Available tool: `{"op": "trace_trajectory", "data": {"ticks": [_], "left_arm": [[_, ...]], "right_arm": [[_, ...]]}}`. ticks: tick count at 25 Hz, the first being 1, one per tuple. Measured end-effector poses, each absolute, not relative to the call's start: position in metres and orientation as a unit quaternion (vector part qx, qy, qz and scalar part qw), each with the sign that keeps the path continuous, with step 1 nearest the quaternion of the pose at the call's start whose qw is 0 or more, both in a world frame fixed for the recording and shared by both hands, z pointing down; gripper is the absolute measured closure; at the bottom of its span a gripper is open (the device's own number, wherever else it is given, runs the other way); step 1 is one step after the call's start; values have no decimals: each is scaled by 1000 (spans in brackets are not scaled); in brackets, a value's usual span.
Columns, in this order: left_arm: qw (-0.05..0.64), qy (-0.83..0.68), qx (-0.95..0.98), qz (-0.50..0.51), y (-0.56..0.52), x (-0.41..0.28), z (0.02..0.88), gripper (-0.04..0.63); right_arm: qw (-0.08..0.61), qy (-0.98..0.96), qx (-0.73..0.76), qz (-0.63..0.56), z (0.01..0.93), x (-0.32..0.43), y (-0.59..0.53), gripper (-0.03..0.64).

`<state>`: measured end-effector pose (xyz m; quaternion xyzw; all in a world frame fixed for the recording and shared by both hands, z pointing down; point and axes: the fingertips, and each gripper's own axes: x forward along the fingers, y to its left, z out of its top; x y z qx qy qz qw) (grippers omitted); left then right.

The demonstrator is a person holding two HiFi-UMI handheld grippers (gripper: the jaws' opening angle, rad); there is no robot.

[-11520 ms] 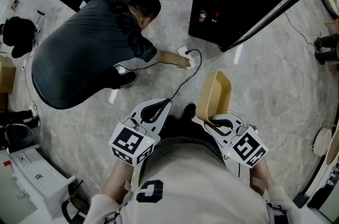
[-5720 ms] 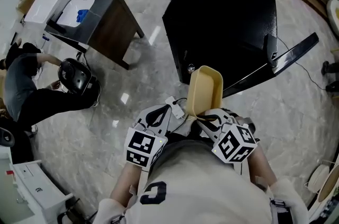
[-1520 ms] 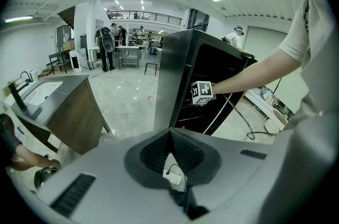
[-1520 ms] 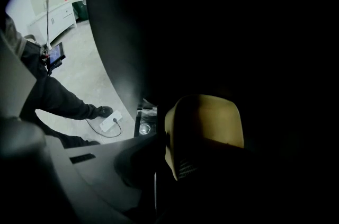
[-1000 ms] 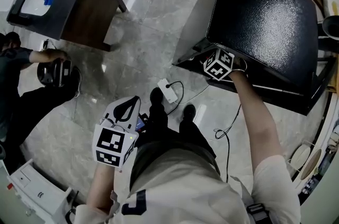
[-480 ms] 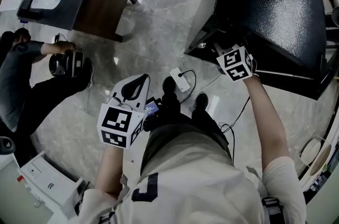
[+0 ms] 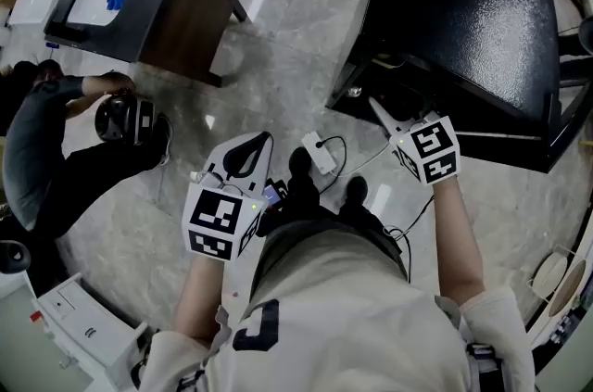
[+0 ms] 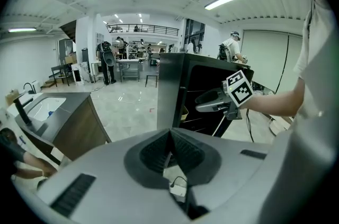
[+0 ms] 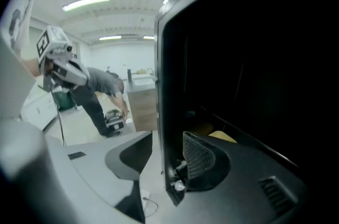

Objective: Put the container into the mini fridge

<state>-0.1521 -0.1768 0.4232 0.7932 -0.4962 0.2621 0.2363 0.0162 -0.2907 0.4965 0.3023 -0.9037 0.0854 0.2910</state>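
Note:
The black mini fridge [image 7: 463, 10] stands open in front of me. The tan container [image 9: 222, 136] lies on a shelf inside it, and the left gripper view shows the container [image 8: 184, 113] as a yellowish patch in the dark interior. The head view hides it. My right gripper [image 7: 375, 106] hovers just outside the opening, open and holding nothing. In the right gripper view the fridge [image 9: 238, 59] has its front wall edge between the spread jaws of the right gripper [image 9: 168, 135]. My left gripper [image 7: 252, 140] is shut and empty above the floor, left of the fridge [image 8: 169, 85].
A white power strip [image 7: 321, 154] with a cable lies on the floor by my feet. A dark wooden table [image 7: 176, 29] stands at the far left. A crouching person [image 7: 37, 149] handles a black round object [image 7: 125, 117]. A white cabinet [image 7: 74, 325] is at lower left.
The container was in my right gripper several seconds ago and now rests inside the fridge. Over the last second the right gripper drew back out of the opening. The left gripper barely moved.

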Motion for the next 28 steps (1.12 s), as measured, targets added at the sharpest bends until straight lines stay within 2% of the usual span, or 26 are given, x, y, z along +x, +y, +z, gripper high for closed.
{"op": "trace_trajectory", "data": {"ticks": [12, 13, 14, 16, 20, 28], "left_arm": [[169, -491, 815, 259, -192, -111, 376, 541], [165, -490, 816, 257, -191, -107, 373, 541], [163, -489, 818, 254, -190, -103, 371, 541], [158, -487, 823, 247, -187, -94, 367, 541], [150, -493, 824, 238, -178, -87, 358, 540], [140, -513, 816, 227, -147, -69, 353, 541]], "right_arm": [[152, -941, 267, 140, 406, 14, -244, 431], [141, -949, 243, 145, 398, 10, -235, 456], [129, -955, 220, 150, 391, 7, -226, 510], [113, -962, 193, 154, 377, 4, -214, 538], [109, -972, 161, 130, 359, 0, -194, 576], [138, -976, 146, 82, 359, 21, -161, 584]]}}
